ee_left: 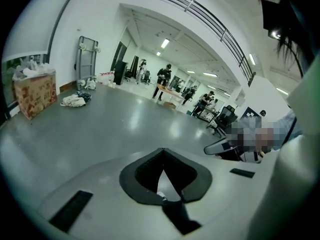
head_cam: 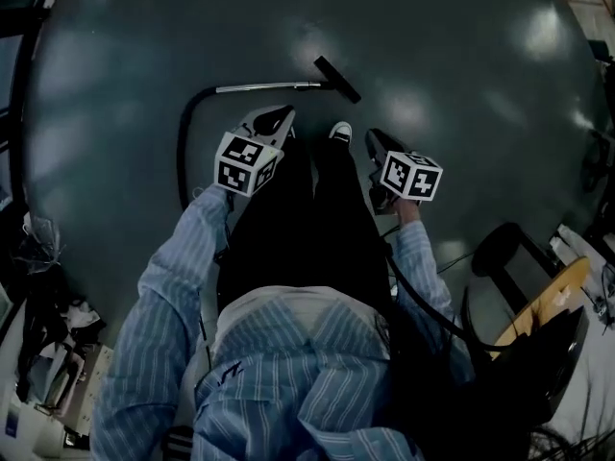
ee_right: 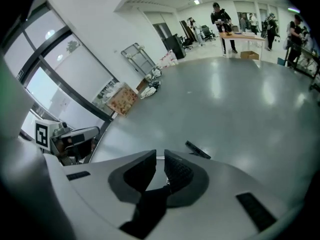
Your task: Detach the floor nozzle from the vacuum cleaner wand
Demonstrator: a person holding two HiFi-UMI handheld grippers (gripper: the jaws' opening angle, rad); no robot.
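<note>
Floor nozzle [head_cam: 337,79] on wand [head_cam: 269,86] beyond left gripper [head_cam: 285,114], right gripper [head_cam: 372,136]

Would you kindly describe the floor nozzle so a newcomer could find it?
On the grey floor ahead of the person's shoe lies a silver wand with a black hose. The floor nozzle is the short black bar slanting across the wand's right end.
</note>
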